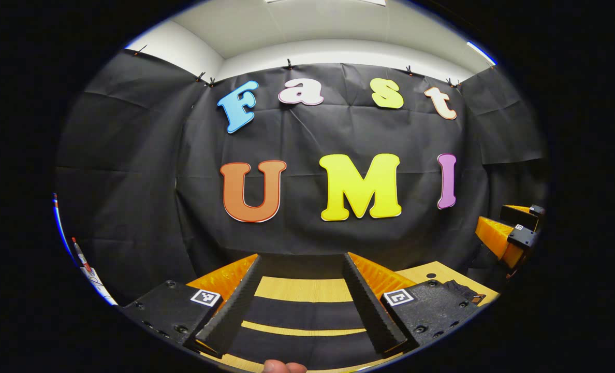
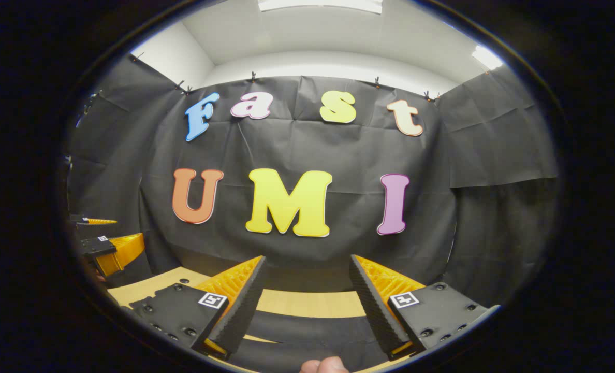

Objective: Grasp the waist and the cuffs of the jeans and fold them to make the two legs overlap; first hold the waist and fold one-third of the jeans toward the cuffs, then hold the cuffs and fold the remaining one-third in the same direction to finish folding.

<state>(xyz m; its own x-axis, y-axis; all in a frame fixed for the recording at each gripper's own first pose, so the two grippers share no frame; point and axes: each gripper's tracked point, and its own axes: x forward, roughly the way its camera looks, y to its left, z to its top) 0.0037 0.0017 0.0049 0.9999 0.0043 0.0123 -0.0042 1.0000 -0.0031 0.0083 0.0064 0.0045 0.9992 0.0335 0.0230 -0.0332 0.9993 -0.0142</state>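
- Two grippers are raised and level, both facing the booth's back wall; neither holds anything.
- Nearest item, left gripper view: a fingertip (image 1: pixel 284 367) of the person's hand shows at the bottom edge, just below the gripper's own fingers.
- Left gripper (image 1: pixel 302 305): jaws stand wide apart, with only the surface below visible between the ribbed black pads.
- Right gripper (image 2: pixel 305 311): jaws likewise spread, nothing between them. A fingertip (image 2: pixel 324 366) shows at the bottom edge of this view too.
- Below the fingers lies a light wooden table (image 1: pixel 307 289). Dark bands of fabric (image 1: pixel 302 311) cross it between the fingers. These are probably the jeans, lying flat; no waist, cuff or seam can be made out, so this identification is a judgement.
- The same dark material (image 2: pixel 307 331) lies under the right gripper, with bare table beyond it.
- Handling estimate: denim is soft but fairly heavy and thick. It will sag between two grip points and drag on the wood. The waistband is the stiffest part and should give the firmest hold; the cuffs' hemmed edge is the next best. Pinch through both layers, close to the edge.
- Each view also catches the opposite gripper off to one side, its orange fingers apart.
- Farthest: the black cloth wall (image 1: pixel 131 171), then white ceiling.
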